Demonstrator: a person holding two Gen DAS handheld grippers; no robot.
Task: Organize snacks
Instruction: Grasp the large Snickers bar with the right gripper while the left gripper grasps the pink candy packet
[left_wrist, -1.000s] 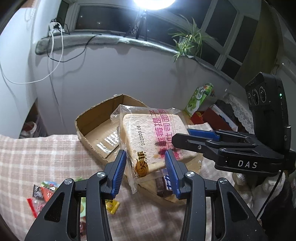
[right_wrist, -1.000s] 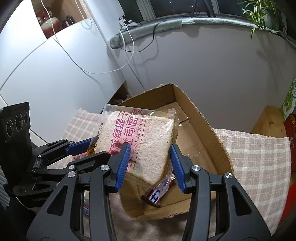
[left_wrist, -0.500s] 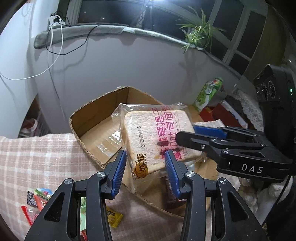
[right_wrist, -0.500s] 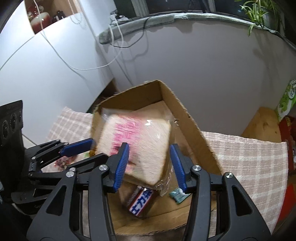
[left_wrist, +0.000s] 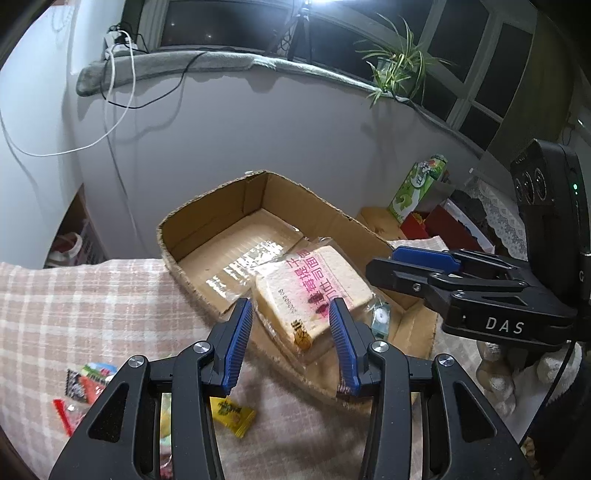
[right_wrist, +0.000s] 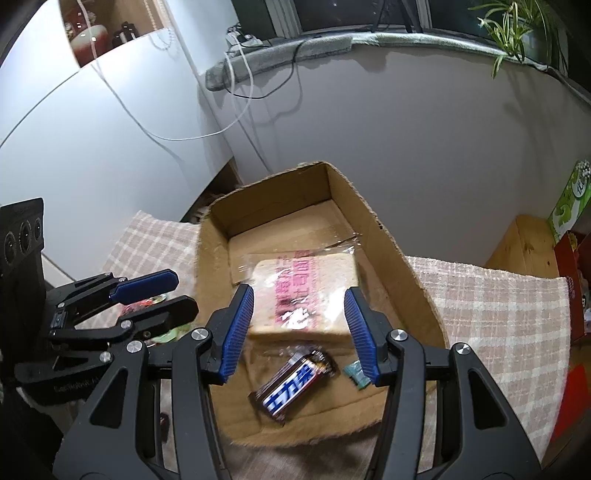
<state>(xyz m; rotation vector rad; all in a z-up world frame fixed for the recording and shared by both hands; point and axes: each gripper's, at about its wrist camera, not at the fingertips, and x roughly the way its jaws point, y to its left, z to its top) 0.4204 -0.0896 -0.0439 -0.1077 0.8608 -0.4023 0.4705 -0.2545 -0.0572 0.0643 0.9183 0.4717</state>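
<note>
1. Now, left of the cardboard box (left_wrist: 207, 229), loose candy packets (left_wrist: 88, 380) wait on the checked cloth (left_wrist: 92, 295); left tongs (left_wrist: 291, 343) released, empty.
2. Bagged toast bread (right_wrist: 306, 288) lies inside the box.
3. Right tongs (right_wrist: 299, 332) released; next probably fetch a packet.

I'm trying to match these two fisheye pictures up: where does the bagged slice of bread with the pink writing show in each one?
Left wrist view: the bread lies in the near right part of the cardboard box, just beyond the left gripper.
Right wrist view: the bread lies mid-box, beyond the right gripper, with a chocolate bar nearer the camera.
Shared landmark: the cardboard box.
</note>
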